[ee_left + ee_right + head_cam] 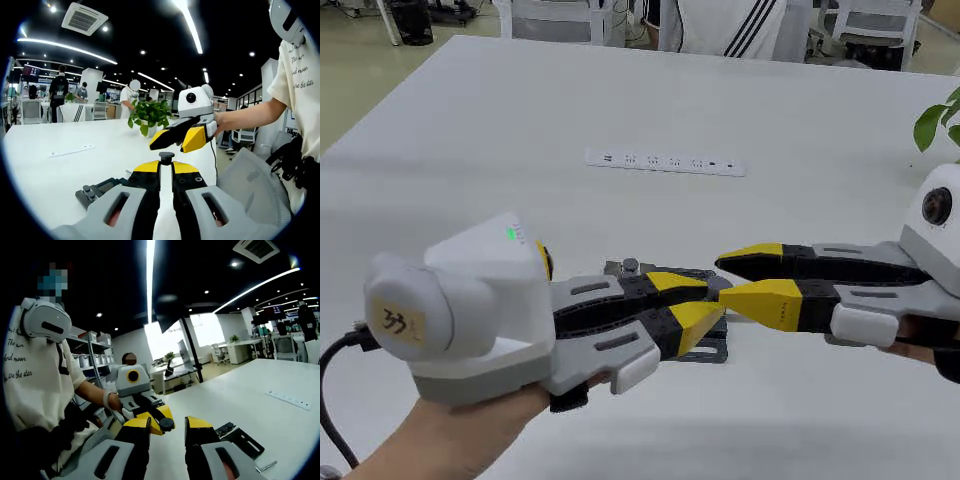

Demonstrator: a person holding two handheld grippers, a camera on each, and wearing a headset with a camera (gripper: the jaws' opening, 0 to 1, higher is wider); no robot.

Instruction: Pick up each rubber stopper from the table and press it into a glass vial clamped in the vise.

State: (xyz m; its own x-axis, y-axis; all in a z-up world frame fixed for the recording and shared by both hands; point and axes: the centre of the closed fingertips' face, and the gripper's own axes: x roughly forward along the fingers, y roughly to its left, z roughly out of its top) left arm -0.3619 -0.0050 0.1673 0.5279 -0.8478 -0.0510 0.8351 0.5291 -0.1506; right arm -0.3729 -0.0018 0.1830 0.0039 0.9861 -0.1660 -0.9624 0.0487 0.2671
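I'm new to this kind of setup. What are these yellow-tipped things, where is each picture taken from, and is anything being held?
No robot here: a person wearing a headset holds a two-jaw tool in each hand. The head view looks down from the headset; the other two come from cameras riding on each tool. On the white table lie a black vise and a power strip. The left tool is shut on a small dark rubber stopper; the right tool is open and empty.
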